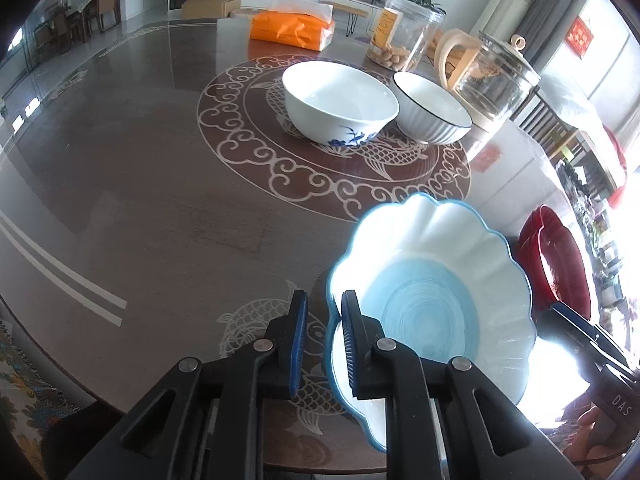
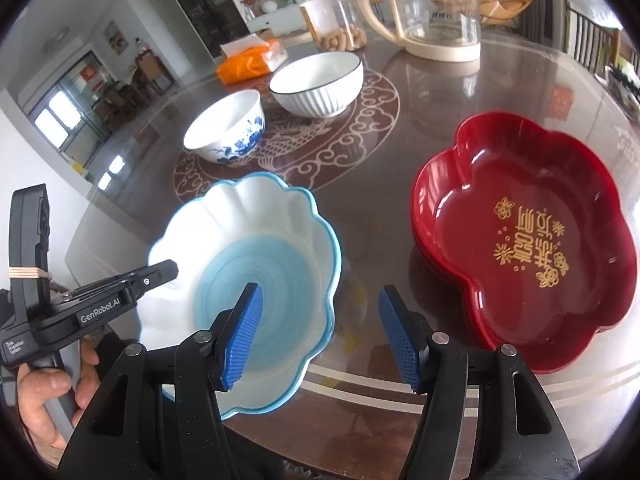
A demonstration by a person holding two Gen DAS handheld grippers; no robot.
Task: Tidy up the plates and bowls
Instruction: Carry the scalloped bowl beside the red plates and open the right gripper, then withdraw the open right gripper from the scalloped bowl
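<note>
Left tool point(image 1: 323, 344) has its blue pads nearly together, straddling the near-left rim of the blue scalloped plate point(image 1: 436, 292); from the left wrist view I cannot tell for sure whether the pads press on that rim, though it sits between them. Seen from the right wrist camera, the same left tool point(image 2: 160, 272) reaches the plate point(image 2: 256, 280) from 9 o'clock, gripped by a hand point(image 2: 52, 392). This plate is tilted, its far edge raised and its blue centre facing toward 6 o'clock, with a second blue rim just showing under its near edge. Right tool point(image 2: 320, 340) stands with its pads well apart and nothing between them, its left pad over the plate's inside and its right pad above bare desk point(image 2: 380, 208). At 3 o'clock from the blue plate lies a red flower-shaped plate point(image 2: 532, 240) with gold lettering, flat on the desk, stacked on another red one, apart from the blue plate. Farther off toward 12 o'clock stand two upright bowls just beside each other: a white bowl with blue flowers point(image 2: 226, 128) and a ribbed white bowl with a dark rim point(image 2: 318, 84). Behind them are an orange tissue pack point(image 2: 252, 60), a clear jar point(image 2: 332, 16) and a glass kettle point(image 2: 432, 8).
</note>
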